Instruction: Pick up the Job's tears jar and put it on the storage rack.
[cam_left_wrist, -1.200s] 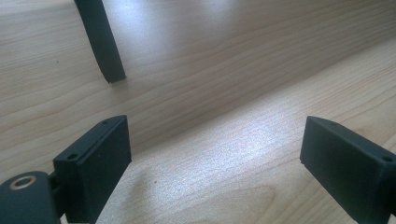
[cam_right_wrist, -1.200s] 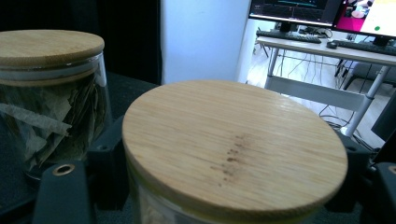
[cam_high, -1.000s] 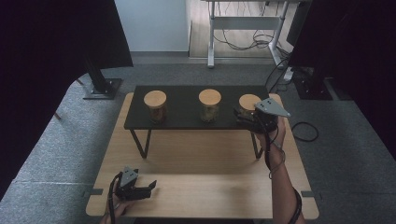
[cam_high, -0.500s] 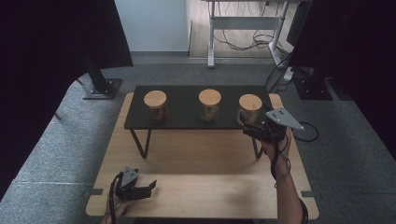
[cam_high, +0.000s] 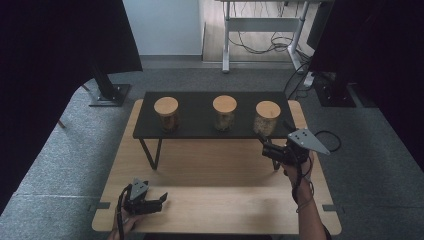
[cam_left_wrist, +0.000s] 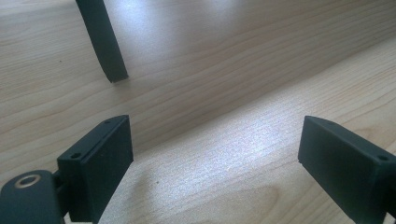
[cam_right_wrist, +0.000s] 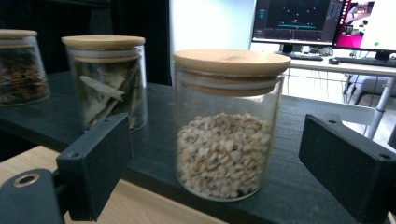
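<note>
The glass jar of pale grains (cam_right_wrist: 227, 126) is placed upright at the right end of the black shelf (cam_high: 195, 131). It is seen straight ahead of the right gripper (cam_high: 265, 146), just beyond its wide, empty jaws, which have just been opening. The left gripper (cam_high: 161, 200) is rested well apart, its jaws also wide and empty.

A raised shelf (cam_high: 200, 122) stands on the far half of the surface (cam_high: 220, 170), and three jars stand on it in a row: the left jar (cam_high: 166, 114), the middle jar (cam_high: 224, 113) and the right jar (cam_high: 267, 118). The right hand-held gripper (cam_high: 267, 148) sits just before the shelf's right end, near the right jar and apart from it. The left hand-held gripper (cam_high: 159, 201) lies low over the surface's near left corner, well apart from the shelf.
</note>
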